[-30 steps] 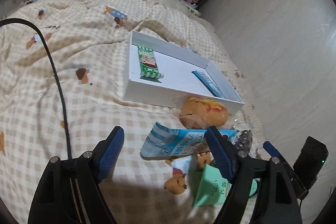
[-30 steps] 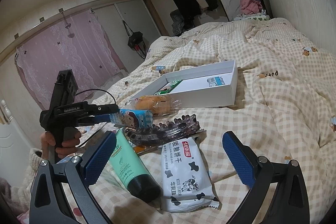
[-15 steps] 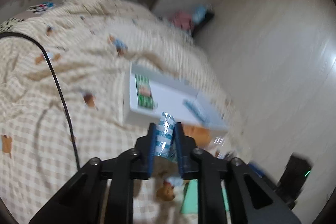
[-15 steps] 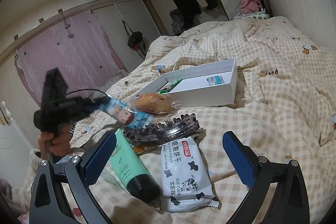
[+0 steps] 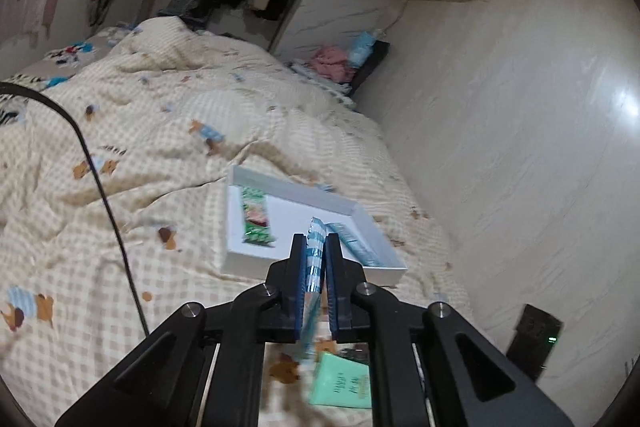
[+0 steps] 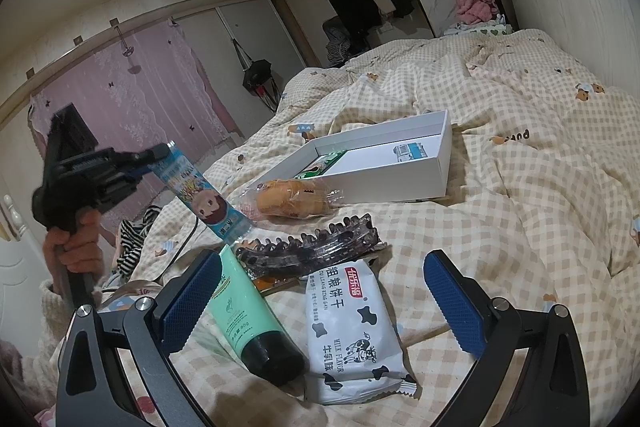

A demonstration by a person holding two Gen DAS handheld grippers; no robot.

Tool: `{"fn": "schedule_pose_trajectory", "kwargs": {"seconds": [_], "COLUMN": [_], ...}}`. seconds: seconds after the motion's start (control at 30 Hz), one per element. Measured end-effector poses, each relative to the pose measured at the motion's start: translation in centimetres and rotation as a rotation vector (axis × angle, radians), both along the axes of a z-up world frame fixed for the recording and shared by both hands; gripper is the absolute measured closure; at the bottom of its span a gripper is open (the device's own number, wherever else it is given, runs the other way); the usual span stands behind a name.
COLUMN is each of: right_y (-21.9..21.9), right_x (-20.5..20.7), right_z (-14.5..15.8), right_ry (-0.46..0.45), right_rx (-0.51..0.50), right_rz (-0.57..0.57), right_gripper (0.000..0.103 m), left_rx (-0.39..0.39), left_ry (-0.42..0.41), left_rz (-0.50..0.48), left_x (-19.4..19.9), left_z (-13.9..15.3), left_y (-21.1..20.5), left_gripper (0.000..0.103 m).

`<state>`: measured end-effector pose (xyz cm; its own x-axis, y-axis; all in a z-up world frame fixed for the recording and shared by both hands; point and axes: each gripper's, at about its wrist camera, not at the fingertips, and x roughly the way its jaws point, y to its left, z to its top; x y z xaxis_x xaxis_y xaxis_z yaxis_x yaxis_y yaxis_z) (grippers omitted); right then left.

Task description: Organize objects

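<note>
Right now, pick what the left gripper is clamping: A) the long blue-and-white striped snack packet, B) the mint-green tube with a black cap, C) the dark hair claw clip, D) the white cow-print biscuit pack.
A: the left gripper is shut on the long blue-and-white striped snack packet, lifted off the bed, while the other three lie on the checked quilt.

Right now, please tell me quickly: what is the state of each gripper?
Left gripper: shut on the blue snack packet, lifted off the bed.
Right gripper: open, holding nothing, above the milk biscuit pack.
</note>
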<state>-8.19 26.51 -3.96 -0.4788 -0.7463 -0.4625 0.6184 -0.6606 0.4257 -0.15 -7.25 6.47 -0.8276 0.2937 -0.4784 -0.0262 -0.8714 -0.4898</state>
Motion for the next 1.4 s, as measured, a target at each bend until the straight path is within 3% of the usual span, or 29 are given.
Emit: {"fn": "schedule_pose_trajectory", "kwargs": {"seconds": [0.07,0.17,0.27,0.33,0.37,0.53,0.6,0.67,0.7,0.73,0.8,0.87,0.93,1.0,1.13,1.23,1.33,1.4], "right_y": [0.0,0.0,0.0,0.0,0.0,0.0,0.0,0.0,0.0,0.0,0.0,0.1,0.2,0.1,0.2,0.2,0.2,0.2], "right_x": [0.0,0.0,0.1,0.0,0.1,0.0,-0.1,0.0,-0.1,-0.2,-0.2,-0.4,-0.4,-0.4,-0.4,-0.5,-0.5,-0.6], "right_z": [0.0,0.0,0.0,0.0,0.0,0.0,0.0,-0.1,-0.1,0.0,0.0,-0.1,-0.2,-0.2,-0.2,-0.2,-0.2,-0.2], "right_ry": [0.000,-0.001,-0.002,0.000,0.000,-0.003,-0.002,-0.006,-0.007,-0.007,-0.008,-0.013,-0.015,-0.015,-0.015,-0.014,-0.017,-0.017], "right_rx": [0.000,0.000,0.000,-0.001,-0.002,-0.001,-0.004,-0.003,-0.003,-0.004,-0.008,-0.012,-0.015,-0.015,-0.014,-0.016,-0.016,-0.016], "right_rz": [0.000,0.000,0.000,0.001,0.000,0.002,0.001,0.003,0.003,0.003,0.006,0.007,0.007,0.008,0.008,0.008,0.008,0.009], "right_gripper": [0.001,0.001,0.001,0.001,0.001,0.001,0.001,0.001,0.001,0.001,0.001,0.001,0.001,0.001,0.001,0.001,0.001,0.001], "left_rx": [-0.026,-0.131,-0.068,-0.012,-0.020,-0.142,-0.246,-0.389,-0.426,-0.402,-0.331,-0.406,-0.494,-0.476,-0.365,-0.377,-0.311,-0.367], "left_ry": [-0.010,-0.126,-0.246,-0.228,-0.230,-0.281,-0.307,-0.341,-0.376,-0.414,-0.494,-0.526,-0.520,-0.498,-0.502,-0.509,-0.508,-0.509], "left_rz": [-0.040,-0.030,-0.107,-0.174,-0.178,-0.122,-0.154,-0.218,-0.243,-0.284,-0.375,-0.359,-0.331,-0.360,-0.411,-0.424,-0.502,-0.519], "left_x": [0.1,0.0,-0.3,-0.3,-0.5,-3.0,-4.1,-5.1,-5.5,-5.7,-6.0,-5.3,-4.8,-4.4,-4.7,-5.3,-4.9,-4.3], "left_z": [1.1,2.8,3.2,3.6,3.7,2.6,1.4,-0.7,-2.0,-3.3,-5.9,-7.4,-7.8,-7.5,-7.2,-7.5,-7.6,-7.7], "left_y": [0.5,1.8,2.6,3.0,3.2,4.0,4.7,5.6,5.7,5.5,4.8,4.6,4.3,4.1,3.7,4.4,4.2,4.3], "left_gripper": [0.095,0.096,0.100,0.100,0.100,0.100,0.099,0.093,0.083,0.068,0.055,0.053,0.037,0.030,0.025,0.025,0.022,0.022]}}
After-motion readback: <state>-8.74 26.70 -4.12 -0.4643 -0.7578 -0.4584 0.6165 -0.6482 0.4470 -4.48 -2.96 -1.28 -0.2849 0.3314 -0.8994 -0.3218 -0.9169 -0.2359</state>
